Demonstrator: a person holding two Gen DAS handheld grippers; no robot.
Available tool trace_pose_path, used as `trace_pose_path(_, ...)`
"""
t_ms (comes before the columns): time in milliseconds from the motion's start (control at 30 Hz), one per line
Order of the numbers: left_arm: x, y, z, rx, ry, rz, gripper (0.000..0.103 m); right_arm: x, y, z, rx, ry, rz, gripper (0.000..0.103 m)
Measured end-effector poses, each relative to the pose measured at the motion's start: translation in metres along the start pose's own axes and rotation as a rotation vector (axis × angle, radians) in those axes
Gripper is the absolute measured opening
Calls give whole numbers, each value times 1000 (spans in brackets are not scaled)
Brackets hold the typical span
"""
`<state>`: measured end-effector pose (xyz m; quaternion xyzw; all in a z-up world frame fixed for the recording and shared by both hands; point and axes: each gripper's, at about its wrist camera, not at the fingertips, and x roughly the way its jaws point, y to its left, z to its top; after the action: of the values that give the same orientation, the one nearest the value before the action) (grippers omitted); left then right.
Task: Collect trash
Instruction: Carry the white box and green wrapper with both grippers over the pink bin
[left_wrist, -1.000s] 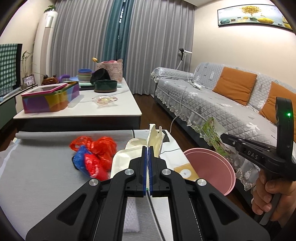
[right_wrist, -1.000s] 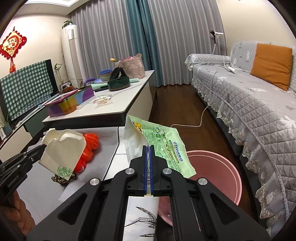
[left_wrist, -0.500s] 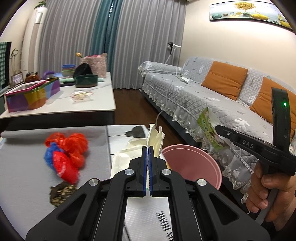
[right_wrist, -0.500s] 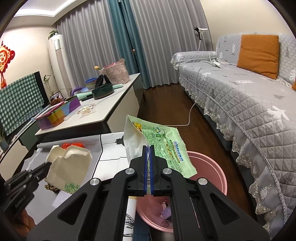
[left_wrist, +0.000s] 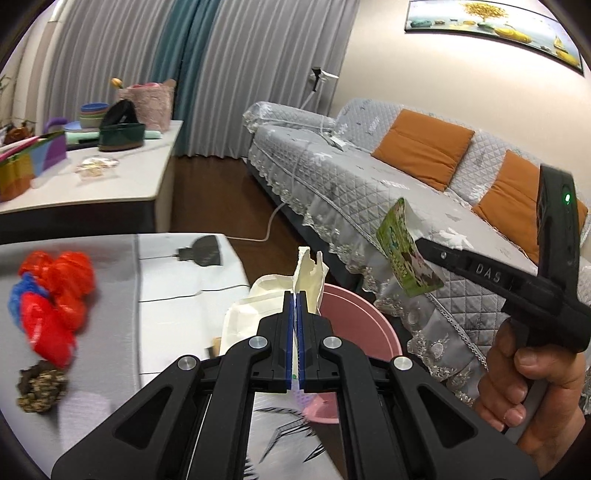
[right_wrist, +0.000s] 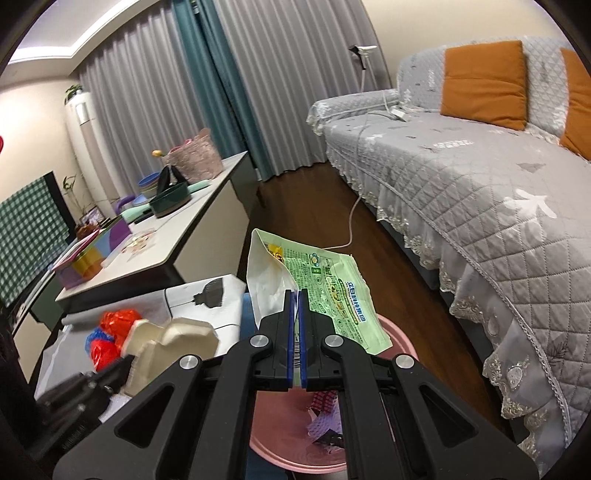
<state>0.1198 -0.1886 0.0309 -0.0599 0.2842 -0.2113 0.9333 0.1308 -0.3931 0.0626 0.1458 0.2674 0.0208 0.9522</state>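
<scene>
My left gripper (left_wrist: 294, 295) is shut on a cream paper carton (left_wrist: 255, 314), which hangs at the near rim of the pink bin (left_wrist: 365, 328). My right gripper (right_wrist: 294, 293) is shut on a green printed wrapper (right_wrist: 332, 291) and holds it above the pink bin (right_wrist: 402, 350), where purple and dark scraps lie inside. In the left wrist view the right gripper (left_wrist: 419, 243) comes in from the right with the green wrapper (left_wrist: 404, 254), held by a hand (left_wrist: 532, 391). The carton (right_wrist: 173, 343) and the left gripper also show at the lower left of the right wrist view.
Red and blue plastic bags (left_wrist: 51, 291) and a brown crumpled clump (left_wrist: 40, 384) lie on the grey table (left_wrist: 110, 314). A white low table (left_wrist: 92, 177) carries bowls and a colourful box. A grey sofa (right_wrist: 461, 177) with orange cushions runs along the right, a white cable on the floor.
Both grippers moved right toward the pink bin, still shut on the carton and the wrapper. The bin now lies under the right gripper, and the red bags slid left in the left wrist view.
</scene>
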Motion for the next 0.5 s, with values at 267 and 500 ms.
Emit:
trace_pose_path(267,29,-18,6,9,4,-51,1,7,-19,3,35,10,-21,2)
trace_pose_path(500,45,-25,16,7,1,-80,1,12,-27,3,48,15,-36,2)
